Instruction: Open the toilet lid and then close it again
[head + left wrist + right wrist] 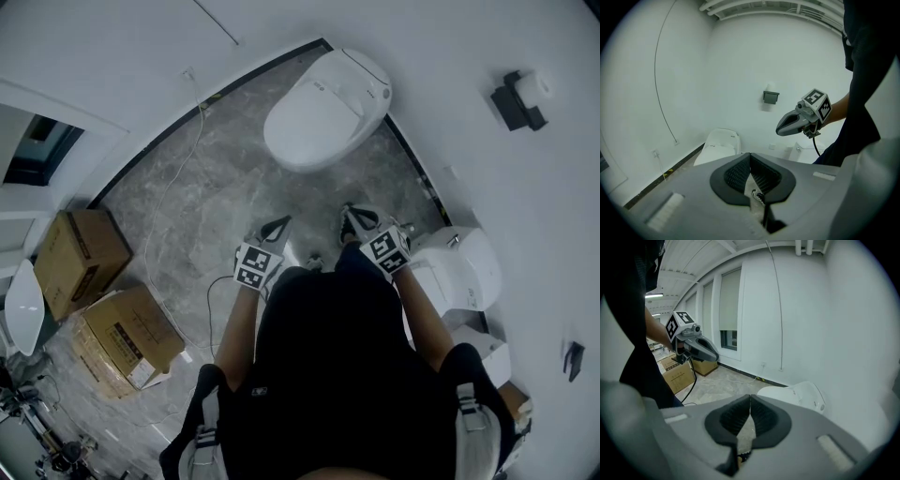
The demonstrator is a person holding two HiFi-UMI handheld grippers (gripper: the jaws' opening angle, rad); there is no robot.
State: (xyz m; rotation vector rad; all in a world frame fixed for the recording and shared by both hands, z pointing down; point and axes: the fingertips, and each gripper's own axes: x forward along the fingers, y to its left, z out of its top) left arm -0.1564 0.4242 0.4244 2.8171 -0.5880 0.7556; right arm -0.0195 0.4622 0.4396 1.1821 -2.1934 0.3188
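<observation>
A white toilet (328, 108) stands against the curved wall with its lid (314, 111) down; it also shows as the toilet (719, 145) in the left gripper view and the toilet (794, 397) in the right gripper view. My left gripper (278, 226) and right gripper (352, 217) hang side by side over the grey marble floor, well short of the bowl's front. Both point toward it, apart from it. The left gripper (750, 156) has its jaws pressed together with nothing held. The right gripper (750, 398) is likewise shut and empty.
A second white toilet (464, 267) stands close at my right. Cardboard boxes (103, 300) sit at the left. A thin cable (178, 178) runs across the floor to a wall socket. A dark paper holder (518, 101) hangs on the wall right of the toilet.
</observation>
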